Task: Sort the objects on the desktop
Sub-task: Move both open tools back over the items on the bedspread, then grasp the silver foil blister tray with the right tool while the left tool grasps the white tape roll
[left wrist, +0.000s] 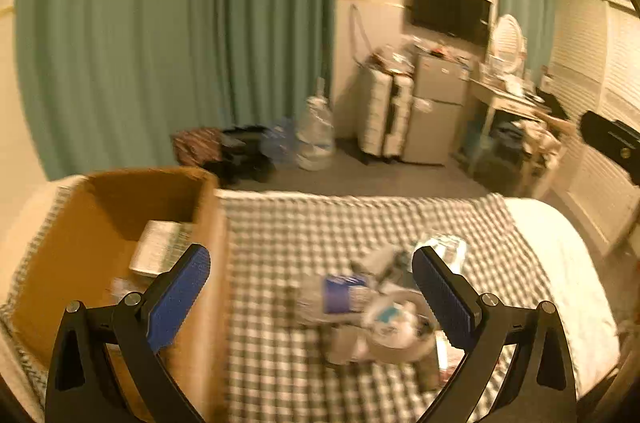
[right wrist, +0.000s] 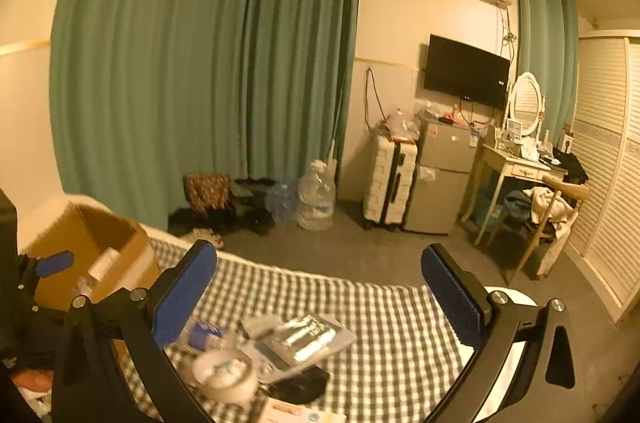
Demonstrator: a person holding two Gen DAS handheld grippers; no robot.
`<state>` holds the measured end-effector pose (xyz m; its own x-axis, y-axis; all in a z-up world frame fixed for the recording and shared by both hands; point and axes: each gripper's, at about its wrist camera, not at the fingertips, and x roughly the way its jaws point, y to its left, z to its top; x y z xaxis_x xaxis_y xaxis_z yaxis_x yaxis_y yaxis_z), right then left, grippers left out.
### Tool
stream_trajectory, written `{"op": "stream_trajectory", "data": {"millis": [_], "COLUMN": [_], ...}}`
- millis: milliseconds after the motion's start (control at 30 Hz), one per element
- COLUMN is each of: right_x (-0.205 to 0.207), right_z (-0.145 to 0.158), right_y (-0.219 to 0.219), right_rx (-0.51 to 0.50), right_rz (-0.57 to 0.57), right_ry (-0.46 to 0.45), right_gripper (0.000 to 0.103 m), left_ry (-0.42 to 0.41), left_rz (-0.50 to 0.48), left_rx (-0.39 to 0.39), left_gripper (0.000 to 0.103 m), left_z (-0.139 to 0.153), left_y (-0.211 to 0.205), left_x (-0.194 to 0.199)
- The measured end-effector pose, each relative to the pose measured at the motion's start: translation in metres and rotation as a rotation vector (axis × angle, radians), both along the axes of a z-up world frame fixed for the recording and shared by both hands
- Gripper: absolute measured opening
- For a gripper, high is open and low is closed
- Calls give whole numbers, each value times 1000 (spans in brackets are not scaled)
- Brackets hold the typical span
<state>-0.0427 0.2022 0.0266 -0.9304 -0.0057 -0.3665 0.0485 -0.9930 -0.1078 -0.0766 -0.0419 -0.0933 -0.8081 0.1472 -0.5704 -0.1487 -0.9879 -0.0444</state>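
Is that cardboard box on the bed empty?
No, the cardboard box already holds a white booklet-like item lying on its bottom.

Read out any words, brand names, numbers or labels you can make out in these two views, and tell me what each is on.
None can be read.
Blue-labelled bottle: print blurred.
Booklet in the cardboard box: print too small.
Television: logo too small.
Fridge: stickers too small.
Packet at the bottom edge: blurred.

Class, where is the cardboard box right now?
The cardboard box sits at the left of both views, on the checked blanket, left of the object pile.
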Motion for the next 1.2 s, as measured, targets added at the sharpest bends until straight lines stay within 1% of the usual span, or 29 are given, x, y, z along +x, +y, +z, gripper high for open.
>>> {"op": "stream_trajectory", "data": {"millis": [67,167,333,467,600,733,767,867,933,1000,1167,1200], "right_x": [-2,-8,-27,-45,-68,-91,-96,-115,-124,-131,-140,-141], "right_z": [-6,-17,-41,-61,-87,-121,-128,-147,-156,-163,-185,-190], "right_y": [4,12,29,34,30,12,9,3,1,0,0,1], "right_rx": [13,17,-28,-43,-60,-19,-11,7,17,10,-3,7], "right_rz": [-3,-7,-5,9,26,37,43,56,61,63,68,70], "right_ry": [-13,-30,-97,-156,-237,-306,-321,-371,-390,-408,-453,-465], "right_gripper": [103,103,103,103,103,103,103,103,103,103,103,103], "left_ry": [-20,-27,-50,-124,-178,-209,-220,-259,-274,-279,-311,-314], "left_rz": [-40,-82,-138,-151,-165,-170,-165,-169,-169,-174,-187,-189], "left_rx": [-14,-61,-83,-74,-78,-94,-90,-20,7,22,26,25], "left_gripper": [103,103,103,103,103,103,103,103,103,103,103,101], "left_z": [-9,-20,-35,-54,-71,-88,-91,-98,-102,-106,-116,-118], "left_y": [15,34,52,61,69,70,69,64,63,63,66,68], "left_x": [-1,-2,-6,-17,-22,-27,-30,-40,-45,-48,-53,-53]}}
